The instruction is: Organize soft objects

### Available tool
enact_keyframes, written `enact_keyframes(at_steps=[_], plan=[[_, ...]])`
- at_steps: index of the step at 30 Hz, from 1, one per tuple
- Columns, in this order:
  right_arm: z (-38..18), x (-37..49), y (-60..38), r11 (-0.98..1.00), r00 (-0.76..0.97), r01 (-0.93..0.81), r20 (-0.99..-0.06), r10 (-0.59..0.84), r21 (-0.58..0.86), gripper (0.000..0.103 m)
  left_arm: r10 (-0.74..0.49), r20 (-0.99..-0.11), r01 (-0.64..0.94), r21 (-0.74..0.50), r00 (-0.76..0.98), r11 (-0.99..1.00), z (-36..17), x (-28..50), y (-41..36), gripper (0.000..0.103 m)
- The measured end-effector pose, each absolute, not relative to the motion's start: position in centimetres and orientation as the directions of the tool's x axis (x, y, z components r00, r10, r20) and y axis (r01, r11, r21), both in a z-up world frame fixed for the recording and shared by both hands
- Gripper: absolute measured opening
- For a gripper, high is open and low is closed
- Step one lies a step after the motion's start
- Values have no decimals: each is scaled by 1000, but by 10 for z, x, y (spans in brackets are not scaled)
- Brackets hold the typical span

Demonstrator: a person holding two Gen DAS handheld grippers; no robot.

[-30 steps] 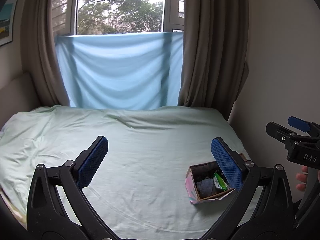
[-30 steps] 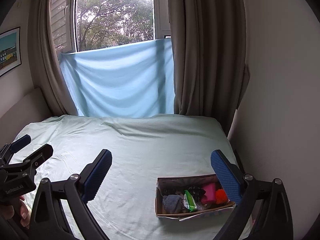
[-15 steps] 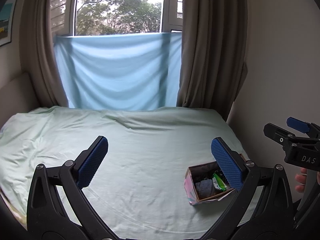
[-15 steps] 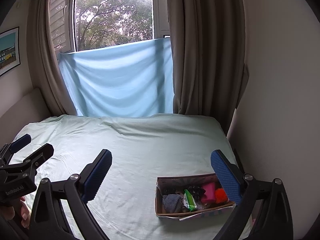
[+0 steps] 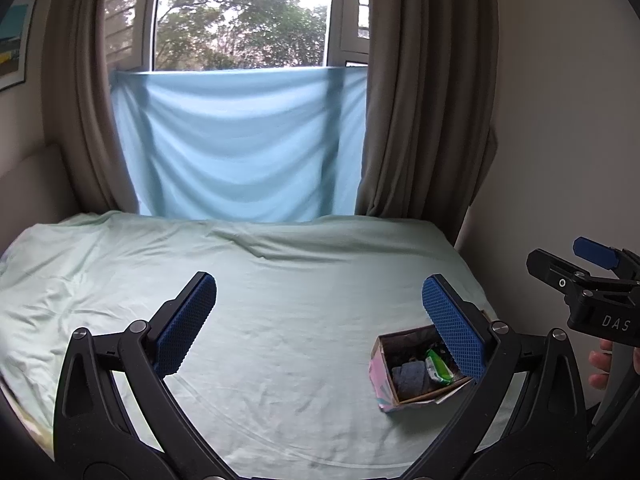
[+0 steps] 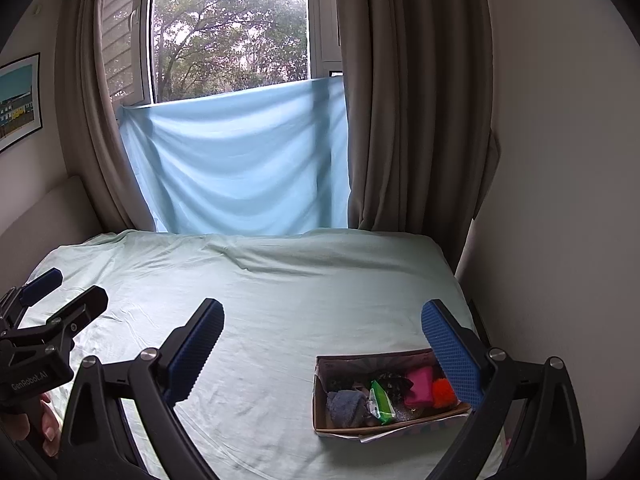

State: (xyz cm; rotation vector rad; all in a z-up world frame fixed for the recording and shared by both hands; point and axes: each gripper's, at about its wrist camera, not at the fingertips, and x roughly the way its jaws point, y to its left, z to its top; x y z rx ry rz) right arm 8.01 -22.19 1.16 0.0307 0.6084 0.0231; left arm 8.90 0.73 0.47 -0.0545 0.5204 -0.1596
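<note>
A small cardboard box (image 6: 320, 412) sits on the pale green bed sheet near the bed's right front. It holds a grey-blue soft cloth (image 6: 346, 408), a green packet (image 6: 382, 402), a pink soft object (image 6: 419, 390), an orange fluffy ball (image 6: 443, 394) and a dark patterned item. The box also shows in the left wrist view (image 5: 382, 376). My left gripper (image 5: 320, 328) is open and empty above the sheet, left of the box. My right gripper (image 6: 322, 354) is open and empty above and just behind the box.
The bed (image 6: 280, 280) fills the lower view, its sheet wrinkled. A light blue cloth (image 6: 240, 160) hangs over the window between brown curtains (image 6: 416, 120). A wall runs close along the bed's right side. A picture (image 6: 18, 100) hangs on the left wall.
Both grippers stay open and drift very slightly; the box sits a little lower in both views. Nothing was grasped or released.
</note>
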Motion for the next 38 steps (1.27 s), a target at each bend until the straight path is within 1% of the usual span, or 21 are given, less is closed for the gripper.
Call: enact_keyframes(at_steps=[12, 18, 27, 32, 38], plan=[[11, 81, -223, 999, 820, -13, -571, 30, 33, 99, -166, -483, 140, -90, 860, 986, 6, 89, 5, 103], [12, 81, -223, 999, 821, -14, -570, 31, 33, 99, -177, -462, 146, -104, 869, 984, 9, 85, 6, 103], [12, 83, -224, 999, 822, -16, -569, 33, 35, 99, -114, -416, 98, -59, 902, 993, 18, 77, 5, 103], [13, 81, -222, 999, 823, -16, -567, 32, 32, 99, -112, -413, 92, -67, 904, 993, 21, 76, 6, 103], [13, 78, -221, 999, 826, -15, -563, 31, 32, 99, -100, -382, 87, -51, 919, 995, 24, 71, 6, 103]])
